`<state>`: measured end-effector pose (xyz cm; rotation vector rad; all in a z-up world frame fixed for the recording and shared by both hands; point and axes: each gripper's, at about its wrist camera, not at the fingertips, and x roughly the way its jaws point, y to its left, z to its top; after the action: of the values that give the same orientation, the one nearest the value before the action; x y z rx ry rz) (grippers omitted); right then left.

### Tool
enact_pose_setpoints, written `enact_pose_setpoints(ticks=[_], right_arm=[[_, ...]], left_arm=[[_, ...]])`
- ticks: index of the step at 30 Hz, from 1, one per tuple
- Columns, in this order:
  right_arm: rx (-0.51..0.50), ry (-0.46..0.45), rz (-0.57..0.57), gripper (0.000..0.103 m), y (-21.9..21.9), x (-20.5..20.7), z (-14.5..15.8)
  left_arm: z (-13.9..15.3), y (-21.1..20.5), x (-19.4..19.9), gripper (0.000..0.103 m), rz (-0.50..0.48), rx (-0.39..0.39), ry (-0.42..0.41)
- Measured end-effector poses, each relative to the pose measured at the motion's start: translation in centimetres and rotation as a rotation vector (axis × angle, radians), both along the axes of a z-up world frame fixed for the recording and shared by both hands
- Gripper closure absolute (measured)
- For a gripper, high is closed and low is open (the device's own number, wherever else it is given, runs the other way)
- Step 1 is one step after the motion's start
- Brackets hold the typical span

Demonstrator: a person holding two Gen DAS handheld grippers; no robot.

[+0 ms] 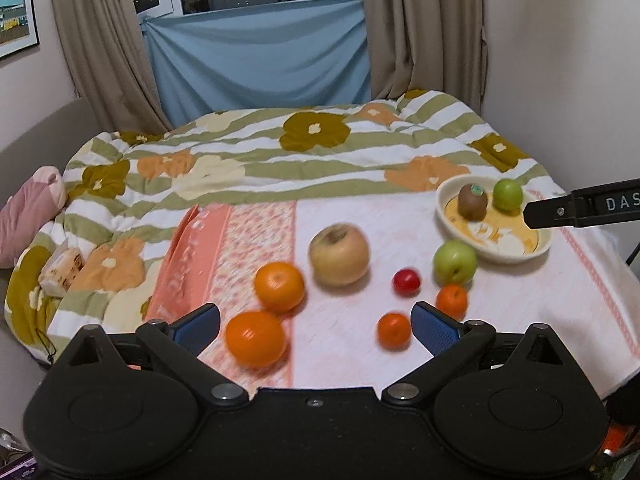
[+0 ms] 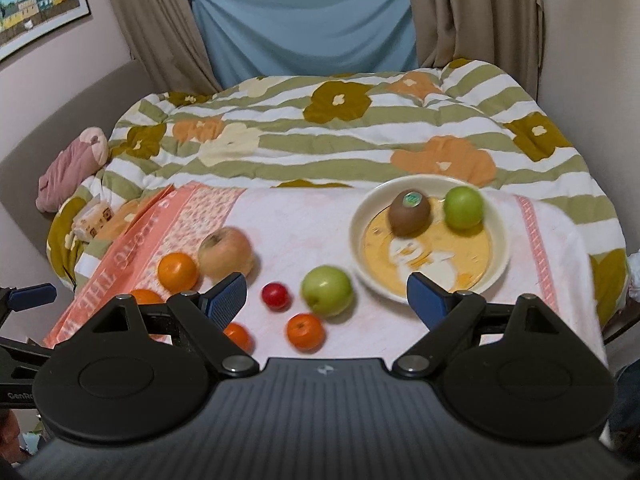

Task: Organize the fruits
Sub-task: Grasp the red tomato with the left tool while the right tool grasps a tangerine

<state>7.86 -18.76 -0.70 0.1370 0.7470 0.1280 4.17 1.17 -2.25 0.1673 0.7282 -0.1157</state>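
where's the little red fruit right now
In both wrist views the small red fruit lies on the pink towel, left of the loose green apple, with two small oranges nearer the cameras.

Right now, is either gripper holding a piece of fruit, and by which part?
Nothing is held. The left gripper and the right gripper both stand open and empty above the towel; the fruit lies loose beneath them.
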Motion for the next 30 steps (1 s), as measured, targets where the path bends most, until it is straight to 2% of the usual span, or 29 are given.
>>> enact_pose_setpoints(ticks=[4, 10, 13, 15, 18, 20, 26, 30], right_arm=[[-0.01, -0.001, 0.006, 0.001, 3.2, -0.6, -1.9], [0.0, 0.032, -0.002, 0.001, 6.4, -0.5, -5.8], [-0.007, 0.048, -0.014, 0.002, 7.7, -0.3, -7.8], [-0.013, 0.056, -0.015, 0.002, 8.2, -0.1, -8.9], [-0.009, 0.068, 0.002, 0.004, 9.3, 0.2, -10.3], [-0.016, 0.072, 0.013, 0.004, 9.7, 0.4, -10.8], [-0.045, 0.072, 0.046, 0.008, 10.9, 0.9, -11.6], [-0.047, 0.079, 0.064, 0.009, 11.4, 1.3, -12.1]], left_arm=[[-2.1, 1.6, -0.8, 0.002, -0.03, 0.009, 0.03], [-5.7, 2.7, -1.1, 0.012, -0.102, 0.007, 0.073], [-7.5, 2.7, -0.7, 0.022, -0.144, 0.009, 0.096], [-8.6, 2.6, -0.6, 0.033, -0.164, 0.016, 0.11], [-10.1, 2.6, -0.2, 0.041, -0.177, 0.026, 0.135], [-10.7, 2.6, -0.1, 0.041, -0.182, 0.02, 0.145], [-11.8, 2.5, 0.0, 0.054, -0.209, 0.016, 0.165], [-12.0, 2.5, 0.1, 0.055, -0.214, 0.011, 0.165]])
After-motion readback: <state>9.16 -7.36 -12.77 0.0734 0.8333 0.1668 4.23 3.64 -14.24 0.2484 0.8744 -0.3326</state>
